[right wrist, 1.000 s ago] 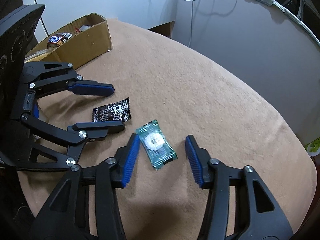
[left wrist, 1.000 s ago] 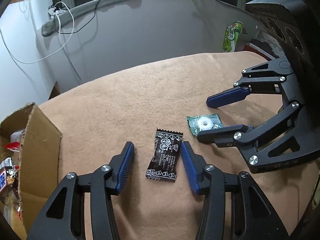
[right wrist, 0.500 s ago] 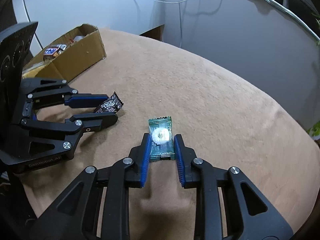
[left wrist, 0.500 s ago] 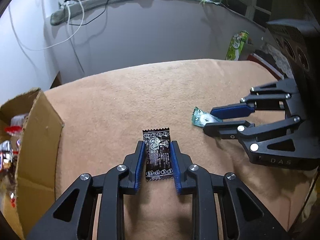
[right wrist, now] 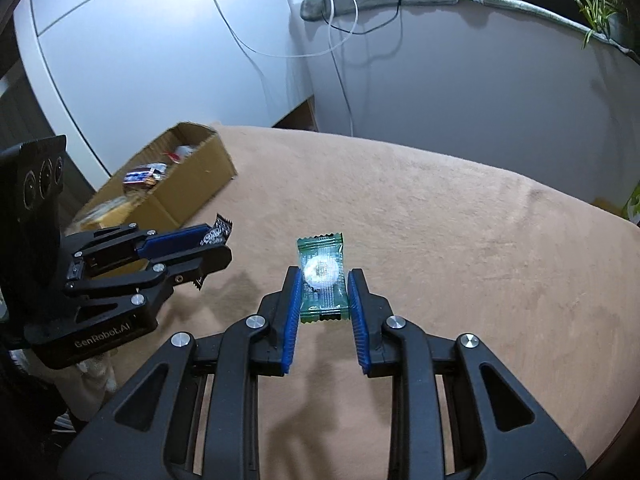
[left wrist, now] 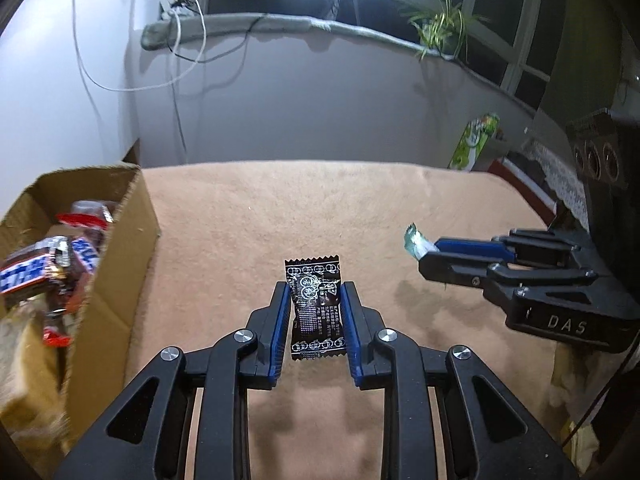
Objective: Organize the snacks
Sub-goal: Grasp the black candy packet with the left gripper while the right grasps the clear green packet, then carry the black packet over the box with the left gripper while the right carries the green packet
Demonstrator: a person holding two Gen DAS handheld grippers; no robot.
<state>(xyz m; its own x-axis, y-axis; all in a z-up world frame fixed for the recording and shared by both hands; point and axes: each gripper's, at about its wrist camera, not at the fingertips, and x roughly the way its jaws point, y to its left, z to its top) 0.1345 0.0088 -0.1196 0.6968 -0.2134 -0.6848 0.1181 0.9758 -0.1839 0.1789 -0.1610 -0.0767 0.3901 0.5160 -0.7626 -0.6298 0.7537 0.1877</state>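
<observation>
1. Claws first: left claw [left wrist: 313, 322] is clamped on a black snack packet [left wrist: 316, 312], and right claw [right wrist: 324, 302] pinches a green wrapped candy [right wrist: 322, 280], both lifted above the tan counter [right wrist: 460, 248].
2. Handling call: both look feather-light and crinkly, and the candy's film looks slick, so mid-body grips like these seem safest.
3. Surroundings: cardboard box [left wrist: 132, 248] sits left, already loaded with chocolate bars [left wrist: 44, 268]; a green bag [left wrist: 476, 140] stands beyond the far edge.
4. Obstacles: nothing lies between the claws and the box, though its near wall needs clearing.
</observation>
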